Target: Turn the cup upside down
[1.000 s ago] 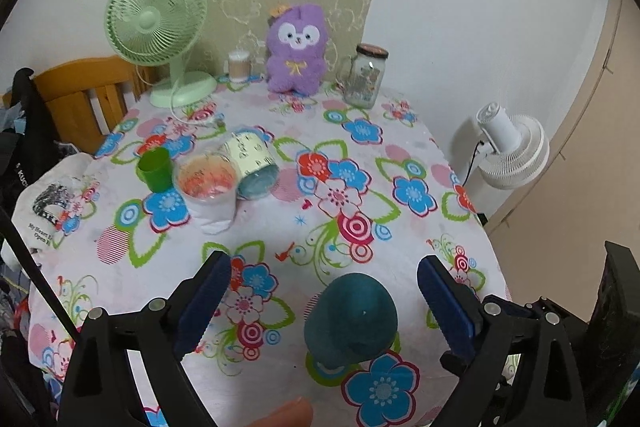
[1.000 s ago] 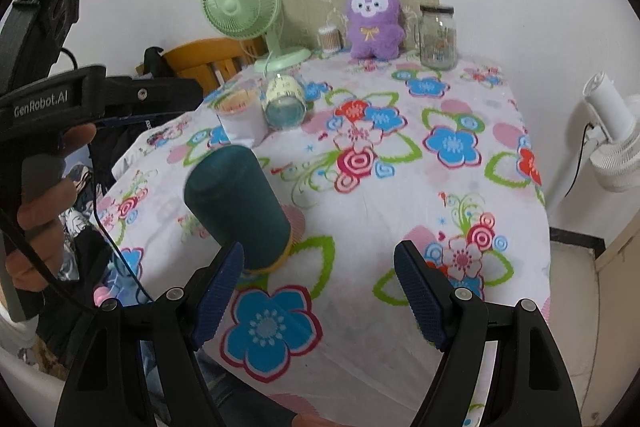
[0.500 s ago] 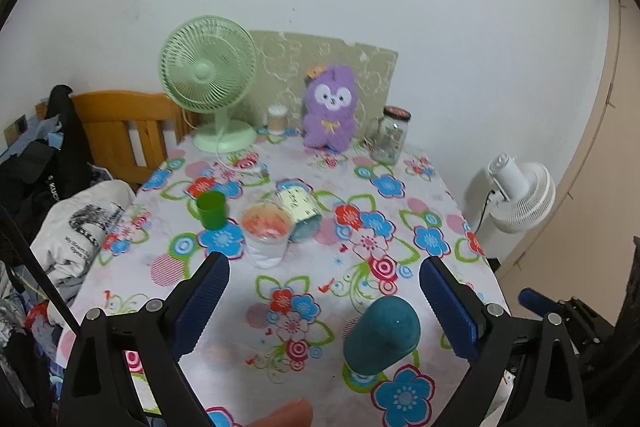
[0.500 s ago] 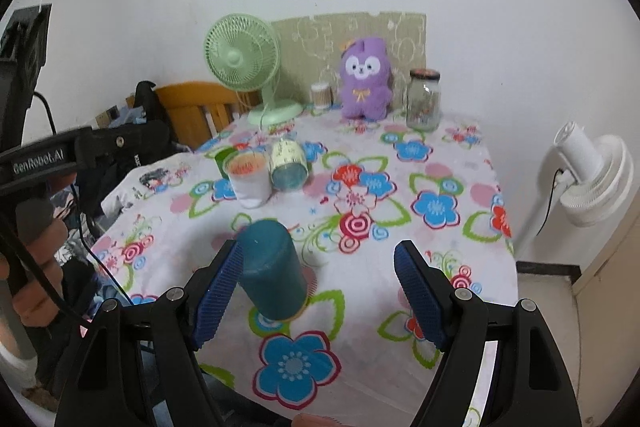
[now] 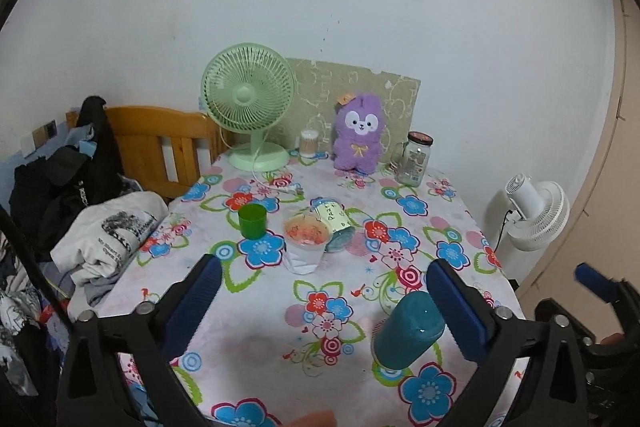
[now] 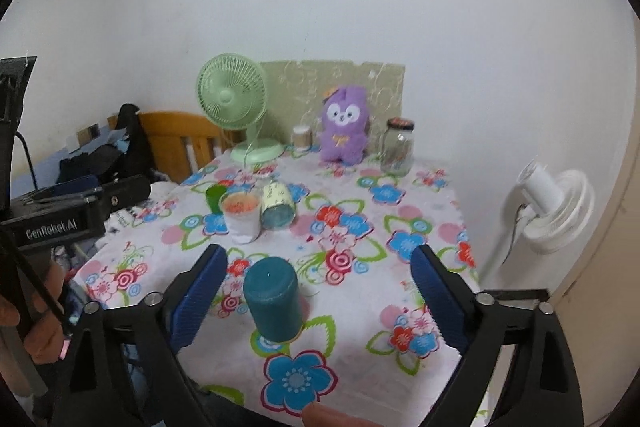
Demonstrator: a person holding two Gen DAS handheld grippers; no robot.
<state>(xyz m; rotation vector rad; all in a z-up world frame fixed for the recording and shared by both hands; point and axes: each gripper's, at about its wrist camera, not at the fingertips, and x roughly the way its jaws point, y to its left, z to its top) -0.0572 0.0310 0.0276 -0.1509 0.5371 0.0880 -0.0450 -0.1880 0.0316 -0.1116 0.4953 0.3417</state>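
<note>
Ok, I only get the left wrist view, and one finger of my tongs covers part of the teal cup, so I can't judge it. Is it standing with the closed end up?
Observer: Yes. In the right wrist view the teal cup stands upright on the tablecloth, with its flat closed end up.
Operator: Are the right tongs holding it?
Observer: No. The right tongs are wide open and clear of the cup.
Operator: Is it centred between them?
Observer: No, it sits nearer their left finger, with a gap showing.
</note>
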